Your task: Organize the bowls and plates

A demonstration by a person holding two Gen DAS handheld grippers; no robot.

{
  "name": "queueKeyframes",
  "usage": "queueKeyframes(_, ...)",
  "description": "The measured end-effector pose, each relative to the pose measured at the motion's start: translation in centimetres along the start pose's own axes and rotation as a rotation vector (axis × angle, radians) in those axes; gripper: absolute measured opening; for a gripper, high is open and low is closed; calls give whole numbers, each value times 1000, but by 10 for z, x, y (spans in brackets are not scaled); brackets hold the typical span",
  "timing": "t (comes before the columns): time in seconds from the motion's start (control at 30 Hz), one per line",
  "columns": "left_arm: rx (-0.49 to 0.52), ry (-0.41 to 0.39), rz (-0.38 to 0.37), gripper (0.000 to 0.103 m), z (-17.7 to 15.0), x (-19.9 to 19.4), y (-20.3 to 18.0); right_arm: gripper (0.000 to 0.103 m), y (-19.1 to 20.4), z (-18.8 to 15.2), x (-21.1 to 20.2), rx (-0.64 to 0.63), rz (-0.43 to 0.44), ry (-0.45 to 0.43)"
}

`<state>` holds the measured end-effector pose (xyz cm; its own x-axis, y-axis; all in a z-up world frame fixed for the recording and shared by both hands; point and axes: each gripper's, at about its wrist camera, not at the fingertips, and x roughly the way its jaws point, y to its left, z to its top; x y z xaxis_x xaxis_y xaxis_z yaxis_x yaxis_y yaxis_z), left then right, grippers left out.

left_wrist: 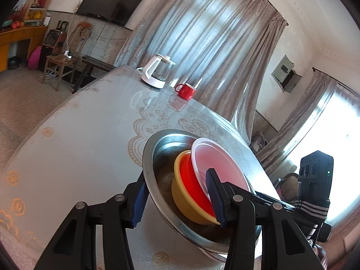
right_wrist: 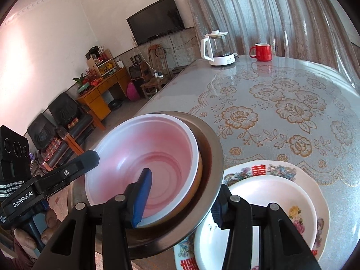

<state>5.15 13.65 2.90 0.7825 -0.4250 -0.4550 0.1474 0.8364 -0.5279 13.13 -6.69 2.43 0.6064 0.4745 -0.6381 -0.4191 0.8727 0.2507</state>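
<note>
Above your surface [right_wrist: 281,103], each hand-held gripper, left [left_wrist: 177,199] and right [right_wrist: 177,199], clamps the steel basin [left_wrist: 157,157] rim; inside nest yellow bowl [left_wrist: 182,200], red bowl [left_wrist: 191,180], white bowl [right_wrist: 139,153].

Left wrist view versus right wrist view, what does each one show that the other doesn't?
Only the left wrist view shows the yellow bowl and red bowl nested under the white bowl. Only the right wrist view shows the stacked floral plates beside the metal basin. Both show the basin gripped at opposite rims by the left gripper and right gripper, the kettle and red mug.
</note>
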Motion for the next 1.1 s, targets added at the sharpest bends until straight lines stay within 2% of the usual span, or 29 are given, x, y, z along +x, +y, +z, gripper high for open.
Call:
queueKeyframes(0.3,83,74,-88,51,-14,26,-51,48,-39,-13,-48,48,-88,-48)
queueKeyframes(0.53,124,140,-114,52,-32,45,-76,48,-64,-30,-69,93,-158,-49)
queueKeyframes(1.1,133,240,-85,53,-60,72,-76,47,-93,-59,-59,149,-191,14)
